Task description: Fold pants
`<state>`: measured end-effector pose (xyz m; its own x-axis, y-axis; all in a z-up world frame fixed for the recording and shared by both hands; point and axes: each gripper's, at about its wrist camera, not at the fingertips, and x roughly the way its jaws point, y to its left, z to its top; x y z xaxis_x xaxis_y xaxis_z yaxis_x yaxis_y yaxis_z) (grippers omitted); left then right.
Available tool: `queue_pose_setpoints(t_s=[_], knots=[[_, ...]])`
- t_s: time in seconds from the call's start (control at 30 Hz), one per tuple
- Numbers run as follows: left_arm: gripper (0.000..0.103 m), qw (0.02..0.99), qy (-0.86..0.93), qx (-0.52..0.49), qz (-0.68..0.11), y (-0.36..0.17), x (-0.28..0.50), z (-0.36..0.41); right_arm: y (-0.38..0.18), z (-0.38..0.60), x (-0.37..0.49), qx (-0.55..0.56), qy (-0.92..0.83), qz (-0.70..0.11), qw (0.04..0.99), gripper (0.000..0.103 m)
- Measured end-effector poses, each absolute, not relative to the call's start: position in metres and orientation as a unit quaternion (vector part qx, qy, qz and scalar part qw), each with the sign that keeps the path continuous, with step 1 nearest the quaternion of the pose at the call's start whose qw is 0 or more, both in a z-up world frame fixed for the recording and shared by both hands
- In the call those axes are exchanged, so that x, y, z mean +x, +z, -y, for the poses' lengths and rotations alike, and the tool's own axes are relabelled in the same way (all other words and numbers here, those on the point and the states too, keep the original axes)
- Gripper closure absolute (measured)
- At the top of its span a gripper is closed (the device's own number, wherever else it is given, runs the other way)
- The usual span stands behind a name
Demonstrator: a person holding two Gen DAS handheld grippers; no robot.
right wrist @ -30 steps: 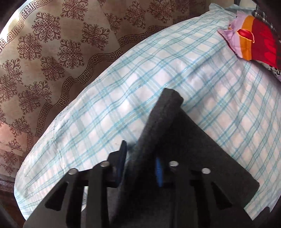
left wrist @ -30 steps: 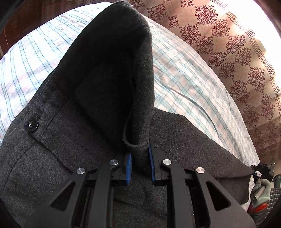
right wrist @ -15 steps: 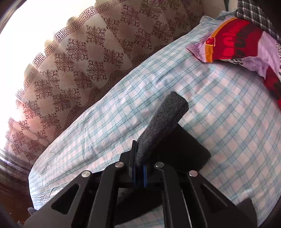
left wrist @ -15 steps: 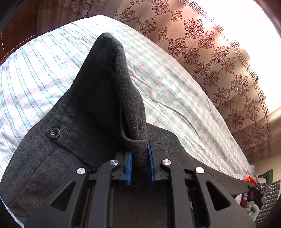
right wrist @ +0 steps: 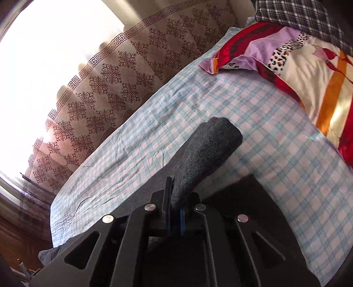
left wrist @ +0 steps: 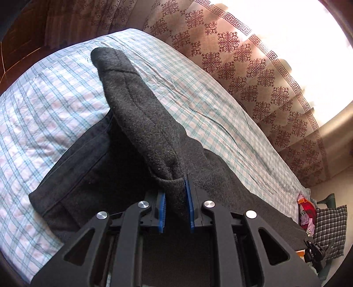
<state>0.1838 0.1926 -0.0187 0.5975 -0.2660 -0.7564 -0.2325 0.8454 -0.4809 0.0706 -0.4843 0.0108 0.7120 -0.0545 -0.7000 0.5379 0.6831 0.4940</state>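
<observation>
Dark grey wool pants (left wrist: 141, 132) lie on a bed with a blue-and-white checked sheet (left wrist: 55, 92). My left gripper (left wrist: 175, 198) is shut on a fold of the pants and holds it raised above the bed; the rest of the cloth drapes down to the left and under the gripper. My right gripper (right wrist: 174, 212) is shut on another edge of the pants (right wrist: 205, 150), which stands up as a rolled ridge between its blue pads. The checked sheet (right wrist: 154, 136) lies below it.
A brown patterned curtain (left wrist: 253, 55) hangs along the far side of the bed, bright window behind it. A colourful pillow (right wrist: 297, 55) and a dark checked cushion (right wrist: 297, 13) lie at the head of the bed. The right gripper shows small at the left wrist view's edge (left wrist: 315, 251).
Both grippers have risen and lifted the pants higher off the bed. The right gripper closed fully on the cloth. The button panel on the left is no longer in sight.
</observation>
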Motion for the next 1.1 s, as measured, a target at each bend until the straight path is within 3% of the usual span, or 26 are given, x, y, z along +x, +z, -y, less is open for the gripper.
queue_pose_setpoints(t_s=[0.33, 0.73, 0.97, 1.1], knots=[[0.087, 0.828, -0.011, -0.303, -0.472, -0.059, 0.121, -0.214, -0.052, 0.469, -0.021, 0.389, -0.193, -0.364, 0.824, 0.099], [0.086, 0.810, 0.004, -0.288, -0.511, -0.119, 0.095, -0.224, -0.095, 0.452, -0.068, 0.364, -0.214, -0.395, 0.816, 0.098], [0.068, 0.831, 0.019, -0.235, -0.504, -0.117, 0.089, -0.216, -0.110, 0.446, -0.068, 0.346, -0.228, -0.411, 0.812, 0.098], [0.065, 0.839, 0.027, -0.213, -0.500, -0.114, 0.083, -0.214, -0.110, 0.445, -0.069, 0.340, -0.232, -0.415, 0.811, 0.098]])
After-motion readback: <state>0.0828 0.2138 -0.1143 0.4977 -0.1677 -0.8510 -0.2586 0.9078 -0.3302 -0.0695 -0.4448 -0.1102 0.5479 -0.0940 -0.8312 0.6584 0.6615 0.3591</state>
